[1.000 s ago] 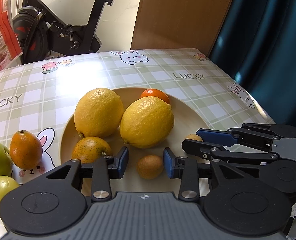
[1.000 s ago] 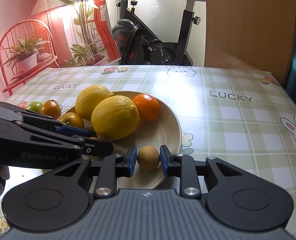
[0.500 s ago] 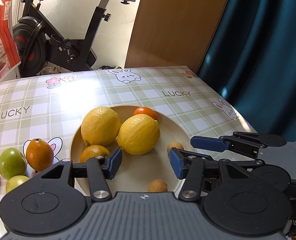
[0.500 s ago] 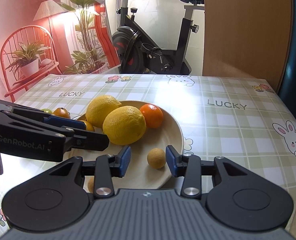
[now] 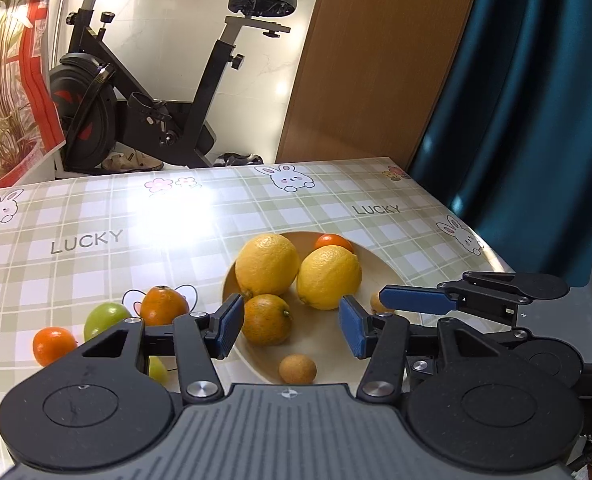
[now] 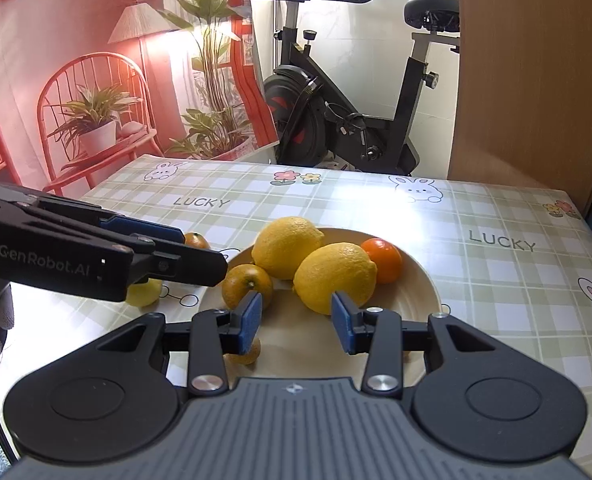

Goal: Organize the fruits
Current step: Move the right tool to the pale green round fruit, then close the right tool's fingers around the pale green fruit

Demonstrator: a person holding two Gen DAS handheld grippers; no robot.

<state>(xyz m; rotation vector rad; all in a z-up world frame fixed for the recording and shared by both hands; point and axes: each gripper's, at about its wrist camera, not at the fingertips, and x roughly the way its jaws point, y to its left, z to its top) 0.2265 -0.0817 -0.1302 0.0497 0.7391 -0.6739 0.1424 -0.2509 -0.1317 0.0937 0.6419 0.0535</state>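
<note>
A tan plate (image 5: pixel 380 268) holds two lemons (image 5: pixel 267 264) (image 5: pixel 329 278), a small orange (image 5: pixel 333 241) at the back, a mottled orange (image 5: pixel 266 319) and a small brown fruit (image 5: pixel 297 368) near the front rim. A second small brown fruit (image 5: pixel 376 302) peeks out behind the right gripper (image 5: pixel 384 300). My left gripper (image 5: pixel 290 330) hovers open above the plate's near side, holding nothing. In the right wrist view the right gripper (image 6: pixel 296 322) is open and empty over the plate (image 6: pixel 424 280), in front of a lemon (image 6: pixel 336 276). The left gripper (image 6: pixel 204 252) reaches in from the left.
Left of the plate on the checked tablecloth lie an orange (image 5: pixel 163 306), a green fruit (image 5: pixel 106 320), a small orange (image 5: pixel 54 346) and a yellow-green fruit (image 5: pixel 157 368). An exercise bike (image 5: pixel 156 112) stands beyond the far table edge. A curtain (image 5: pixel 536 100) hangs on the right.
Both grippers have opened and drawn back and up from the plate. The right one let go of a small brown fruit; the fruit between the left jaws now lies on the plate.
</note>
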